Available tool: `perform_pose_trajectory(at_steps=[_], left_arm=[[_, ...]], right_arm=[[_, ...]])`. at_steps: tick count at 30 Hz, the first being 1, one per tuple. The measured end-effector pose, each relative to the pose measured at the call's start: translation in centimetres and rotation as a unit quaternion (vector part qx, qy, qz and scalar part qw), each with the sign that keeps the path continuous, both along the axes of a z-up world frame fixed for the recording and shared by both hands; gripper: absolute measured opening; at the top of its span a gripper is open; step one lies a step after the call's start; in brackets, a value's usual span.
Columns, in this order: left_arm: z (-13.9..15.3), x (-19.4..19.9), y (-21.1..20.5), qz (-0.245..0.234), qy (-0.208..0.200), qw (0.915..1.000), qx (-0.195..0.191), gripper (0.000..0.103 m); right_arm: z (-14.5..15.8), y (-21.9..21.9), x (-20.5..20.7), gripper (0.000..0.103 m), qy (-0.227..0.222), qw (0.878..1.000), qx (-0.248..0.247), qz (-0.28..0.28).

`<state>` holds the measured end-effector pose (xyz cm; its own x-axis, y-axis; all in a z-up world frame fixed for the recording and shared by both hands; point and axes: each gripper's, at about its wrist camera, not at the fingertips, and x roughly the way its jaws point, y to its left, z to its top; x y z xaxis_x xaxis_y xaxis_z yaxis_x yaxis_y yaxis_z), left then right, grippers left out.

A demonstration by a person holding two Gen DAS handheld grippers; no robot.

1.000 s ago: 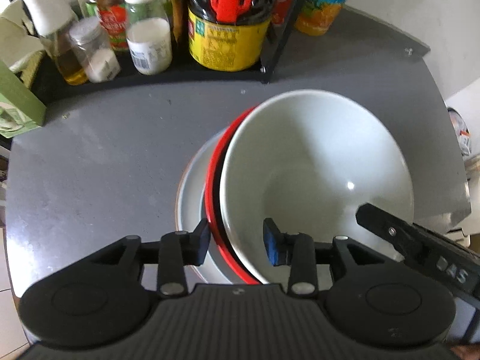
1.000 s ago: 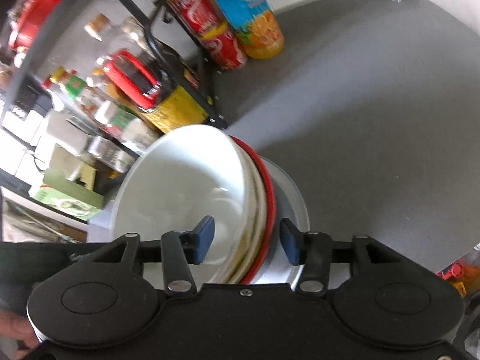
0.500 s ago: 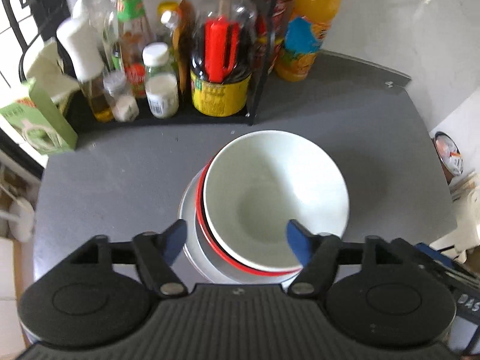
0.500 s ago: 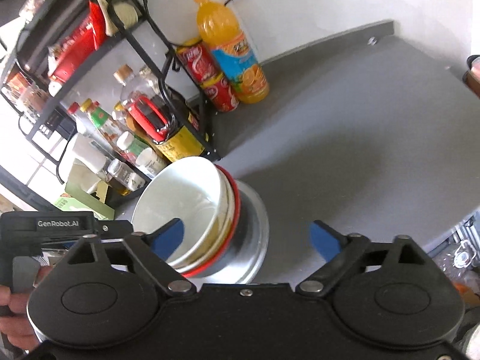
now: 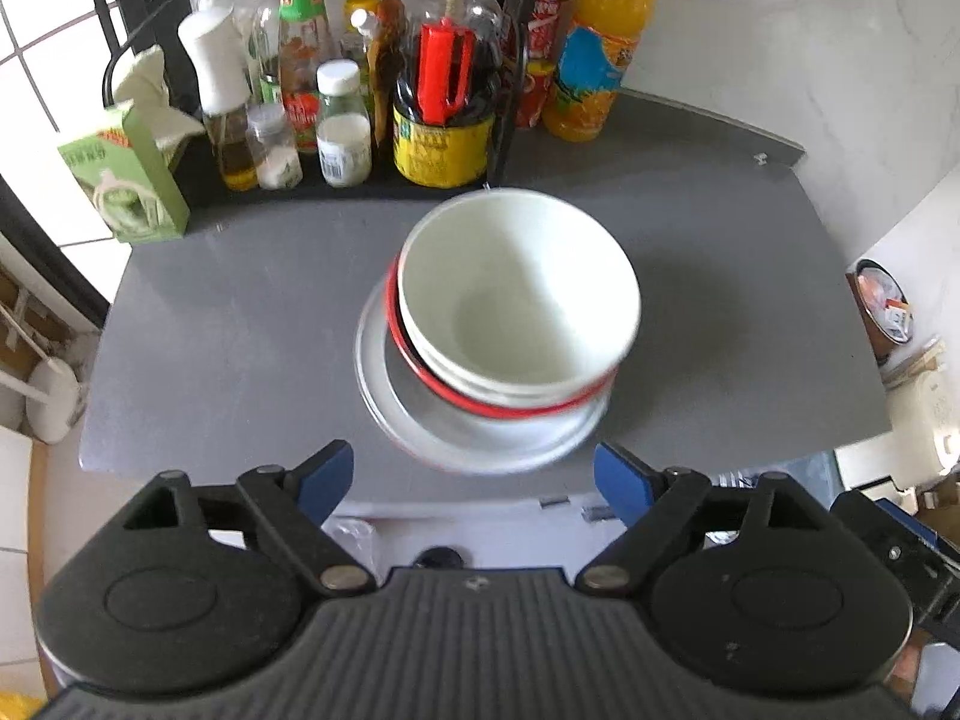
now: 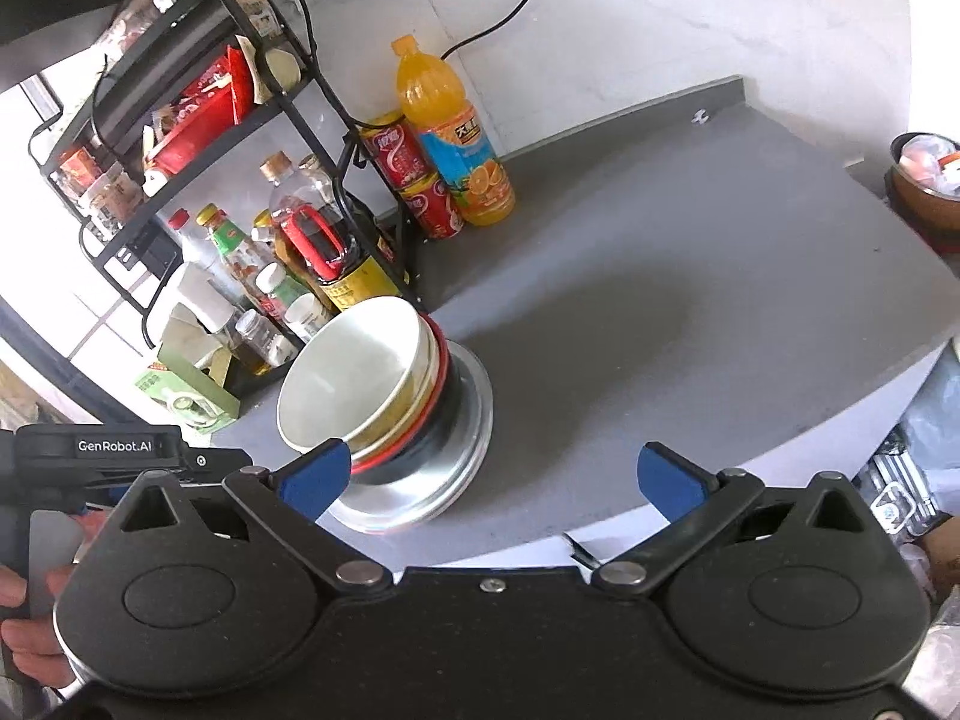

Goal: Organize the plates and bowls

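White bowl [image 5: 519, 294] tops a stack: a red-rimmed bowl [image 5: 510, 405] beneath it, then a pale plate [image 5: 480, 444], all on the grey tabletop [image 5: 240, 324] just in front of the bottle rack [image 6: 198, 138]. A second ago both tools straddled the bowl rims; now the left tool [image 5: 474, 480] and right tool [image 6: 489, 474] have pulled back clear of the stack, blue pads spread wide, holding nothing. Bowls sit upright, mouths facing up, leaning slightly off-centre on the plate.
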<state>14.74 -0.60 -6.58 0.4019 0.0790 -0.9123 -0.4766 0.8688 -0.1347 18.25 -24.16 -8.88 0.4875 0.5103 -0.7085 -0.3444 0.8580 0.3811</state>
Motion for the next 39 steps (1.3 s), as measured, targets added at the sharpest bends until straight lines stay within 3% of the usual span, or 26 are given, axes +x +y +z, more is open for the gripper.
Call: perform_pose_trajectory(at_steps=[2, 6, 11, 20, 28, 33, 39], left_arm=[[0.1, -0.7, -0.6, -0.003, -0.006, 1.0, -0.002, 0.088], [0.5, -2.5, -1.8, -0.005, -0.028, 0.9996, 0.002, 0.102], [1.3, -4.7, -2.8, -0.006, -0.065, 0.9979, 0.009, 0.103], [3.7, -8.5, -3.9, -0.008, -0.124, 0.992, 0.022, 0.103], [5.2, -11.2, -4.3, -0.041, -0.157, 0.9864, 0.027, 0.103], [6.6, -13.4, -4.6, -0.07, -0.191, 0.9785, 0.033, 0.103], [6.9, -14.7, -4.8, -0.088, -0.188, 0.977, 0.05, 0.103]], right_arm=[[0.2, -0.9, -0.7, 0.103, -0.002, 1.0, -0.002, -0.002], [0.6, -2.7, -1.6, 0.103, -0.007, 1.0, -0.008, -0.008], [1.7, -5.4, -3.3, 0.103, -0.028, 0.999, -0.013, -0.018], [3.2, -6.0, -6.3, 0.103, -0.06, 0.997, -0.021, -0.033], [4.7, -5.8, -8.2, 0.103, -0.084, 0.993, -0.061, -0.052], [6.0, -5.3, -10.0, 0.103, -0.104, 0.99, -0.07, -0.056], [5.9, -5.4, -11.8, 0.103, -0.114, 0.988, -0.074, -0.079]])
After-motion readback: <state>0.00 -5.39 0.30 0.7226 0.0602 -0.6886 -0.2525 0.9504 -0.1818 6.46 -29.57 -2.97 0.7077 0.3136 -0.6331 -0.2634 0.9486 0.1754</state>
